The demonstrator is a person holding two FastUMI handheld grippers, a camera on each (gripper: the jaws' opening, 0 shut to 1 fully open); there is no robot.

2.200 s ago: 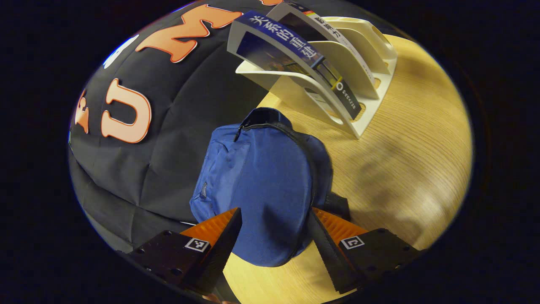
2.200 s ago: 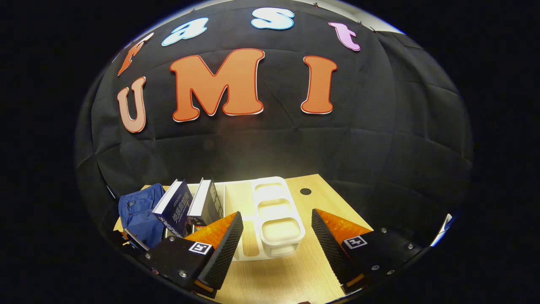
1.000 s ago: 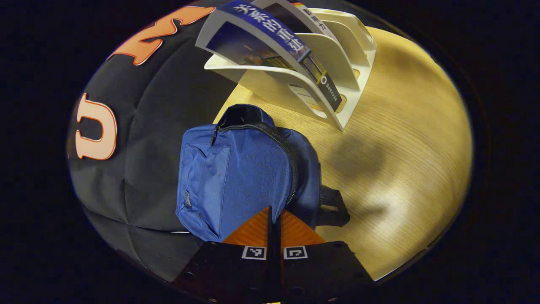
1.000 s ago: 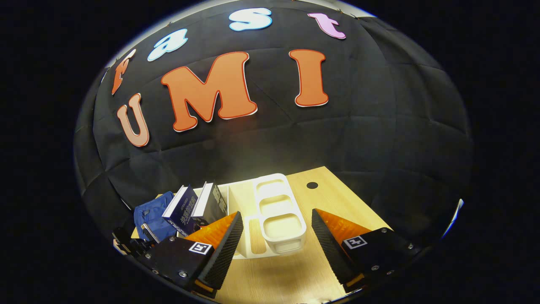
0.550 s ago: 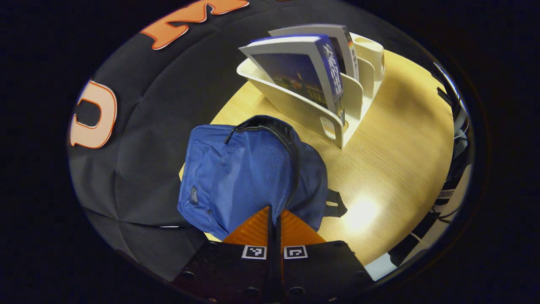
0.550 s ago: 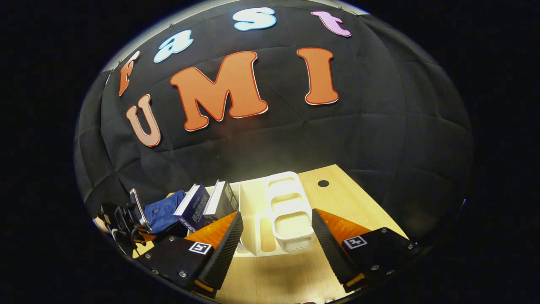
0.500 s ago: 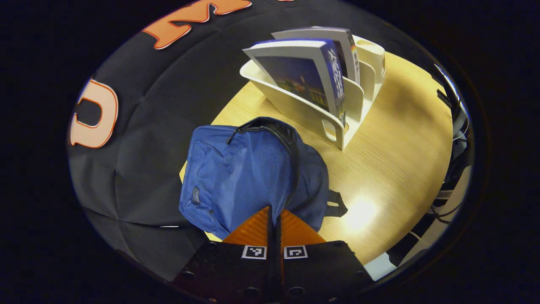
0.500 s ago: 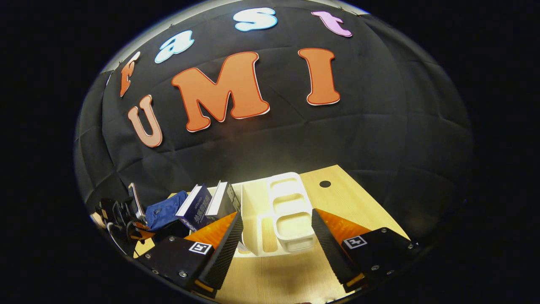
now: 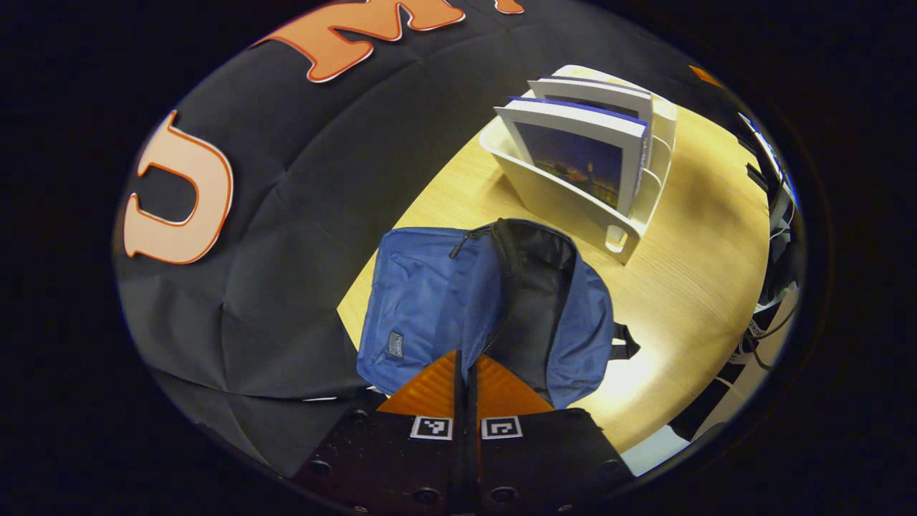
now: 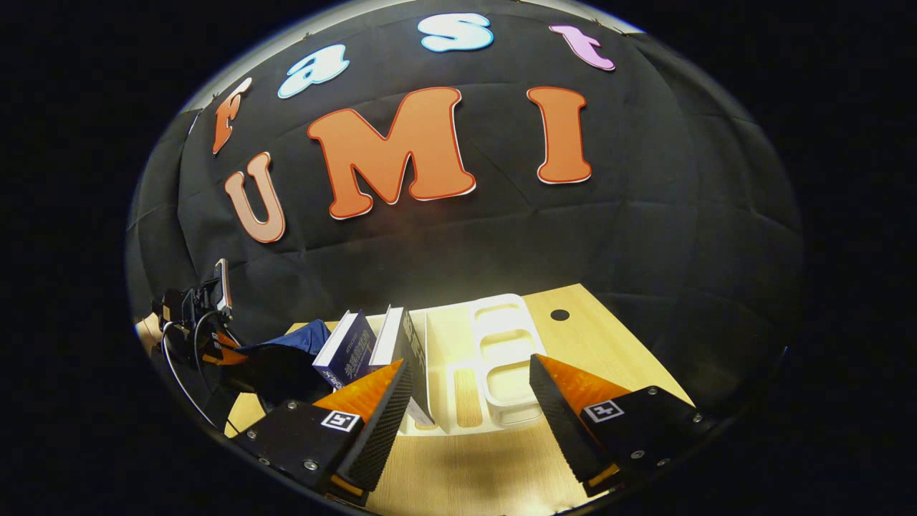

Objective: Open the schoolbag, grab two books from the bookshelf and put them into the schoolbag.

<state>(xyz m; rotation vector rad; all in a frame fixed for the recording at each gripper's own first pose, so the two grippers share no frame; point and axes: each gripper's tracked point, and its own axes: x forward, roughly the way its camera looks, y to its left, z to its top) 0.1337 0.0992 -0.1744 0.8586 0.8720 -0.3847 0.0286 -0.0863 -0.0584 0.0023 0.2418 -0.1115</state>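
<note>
The blue schoolbag (image 9: 430, 301) lies on the wooden table (image 9: 688, 287) with its main zipper run open and its dark lining (image 9: 534, 308) showing. My left gripper (image 9: 466, 356) is shut on the zipper at the bag's near end. Behind the bag, two books (image 9: 573, 154) lean in the white bookshelf (image 9: 566, 204). In the right gripper view, my right gripper (image 10: 469, 390) hangs open above the table, just in front of the bookshelf (image 10: 501, 358). The two books (image 10: 347, 351) stand left of its fingers, and the schoolbag (image 10: 304, 335) lies beyond them.
The booth's black cloth wall closes the table's back and left sides. A small round hole (image 10: 559, 314) sits in the tabletop behind the bookshelf. Cables (image 9: 770, 287) hang past the table's right edge.
My left gripper shut on the zipper and drew it along the bag, so the opening gaped and the lining came into sight. The right gripper stayed open and barely shifted.
</note>
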